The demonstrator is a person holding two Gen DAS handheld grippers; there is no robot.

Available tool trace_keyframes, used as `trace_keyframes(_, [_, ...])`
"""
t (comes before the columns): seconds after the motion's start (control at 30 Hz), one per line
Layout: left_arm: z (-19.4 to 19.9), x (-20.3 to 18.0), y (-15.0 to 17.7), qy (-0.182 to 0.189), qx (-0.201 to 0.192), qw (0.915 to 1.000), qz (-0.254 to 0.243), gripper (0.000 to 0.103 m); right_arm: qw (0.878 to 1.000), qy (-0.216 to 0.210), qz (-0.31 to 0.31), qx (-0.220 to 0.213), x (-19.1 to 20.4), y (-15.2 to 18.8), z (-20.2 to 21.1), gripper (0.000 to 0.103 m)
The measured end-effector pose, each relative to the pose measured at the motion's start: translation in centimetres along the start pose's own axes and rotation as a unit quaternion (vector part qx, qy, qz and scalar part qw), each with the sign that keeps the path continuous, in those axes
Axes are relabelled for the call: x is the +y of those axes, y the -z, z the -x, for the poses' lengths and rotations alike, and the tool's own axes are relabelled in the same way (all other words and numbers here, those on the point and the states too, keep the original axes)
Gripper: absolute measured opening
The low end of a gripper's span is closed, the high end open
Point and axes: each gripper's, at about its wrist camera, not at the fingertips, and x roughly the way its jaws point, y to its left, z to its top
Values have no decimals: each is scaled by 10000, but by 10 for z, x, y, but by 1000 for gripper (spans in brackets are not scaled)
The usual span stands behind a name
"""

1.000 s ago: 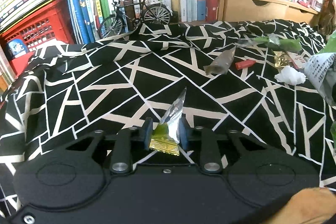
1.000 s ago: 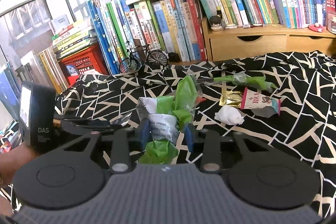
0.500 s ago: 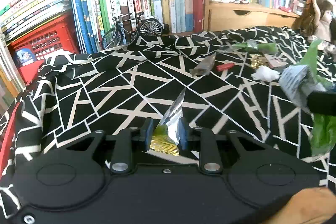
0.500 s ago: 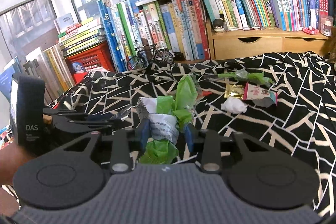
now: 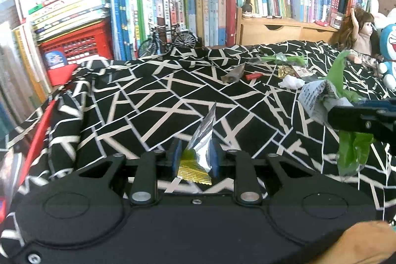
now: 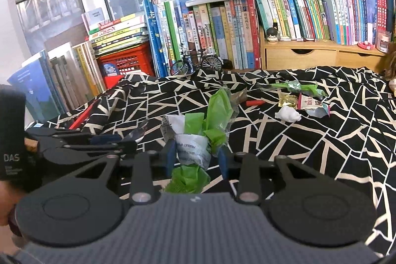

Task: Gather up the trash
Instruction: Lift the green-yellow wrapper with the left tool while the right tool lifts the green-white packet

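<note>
Bookshelves behind black-and-white cloth (image 5: 153,100). My left hand-held gripper (image 5: 195,160) clenches a foil wrapper (image 5: 201,140); right hand-held gripper (image 6: 196,156) clenches a green-and-white wrapper bundle (image 6: 198,137). Left near far edge: tissue (image 6: 288,113), snack packets (image 6: 311,103), red scrap (image 6: 255,103).

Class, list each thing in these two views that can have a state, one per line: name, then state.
Left hand-held gripper: shut on silver and gold wrapper.
Right hand-held gripper: shut on green and white wrapper bundle.
White tissue: crumpled, lying on the cloth.
Red wrapper: lying flat, uncollected.
Wooden drawers: closed.
Toy bicycle: upright.
</note>
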Motion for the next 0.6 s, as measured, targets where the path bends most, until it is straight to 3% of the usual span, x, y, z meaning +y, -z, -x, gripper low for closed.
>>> trace_keyframes(0.6, [113, 33, 67, -365, -287, 9987, 206, 20, 9990, -179, 372, -177, 52, 38, 69, 40])
